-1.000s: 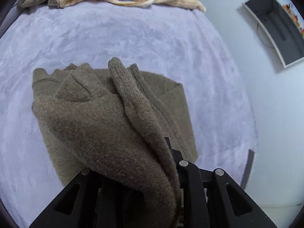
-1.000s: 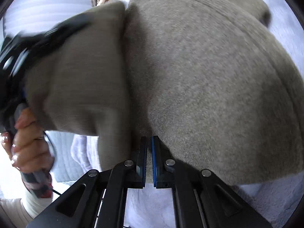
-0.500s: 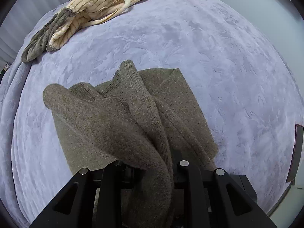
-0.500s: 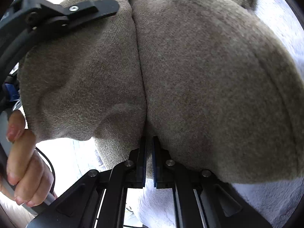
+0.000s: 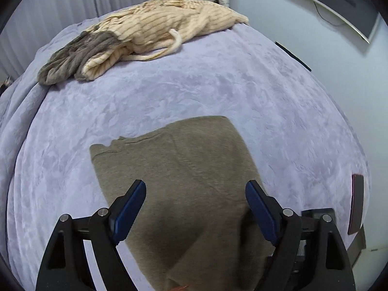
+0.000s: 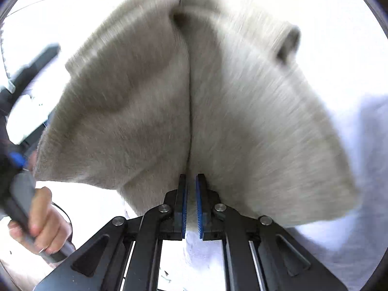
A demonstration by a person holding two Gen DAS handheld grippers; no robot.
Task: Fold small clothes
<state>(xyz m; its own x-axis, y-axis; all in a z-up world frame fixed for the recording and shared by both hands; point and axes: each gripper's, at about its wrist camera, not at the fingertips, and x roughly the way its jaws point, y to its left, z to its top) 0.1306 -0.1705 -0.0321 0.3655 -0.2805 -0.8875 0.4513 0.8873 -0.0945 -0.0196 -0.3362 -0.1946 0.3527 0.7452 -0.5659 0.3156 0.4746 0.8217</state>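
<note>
- Nearest, the left gripper hung above the folded olive-brown knitted garment, jaws opening, nothing between them.
- Right gripper, jaws opening slightly, pinched the garment's edge.
- Beyond, lavender plush blanket; cream striped pile.
- Judged: fold laid; right release next.

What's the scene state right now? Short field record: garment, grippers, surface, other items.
garment: brown knit sweater, partly folded, lying on the bed
left gripper: jaws opening, wide apart above the sweater, pads not pressing on it
right gripper: jaws nearly closed and opening slightly, a fold of the sweater between them
surface: lavender plush blanket
other items: cream striped garment with a grey knit piece at the far edge of the bed
person: hand on the left gripper's handle, seen in the right wrist view
</note>
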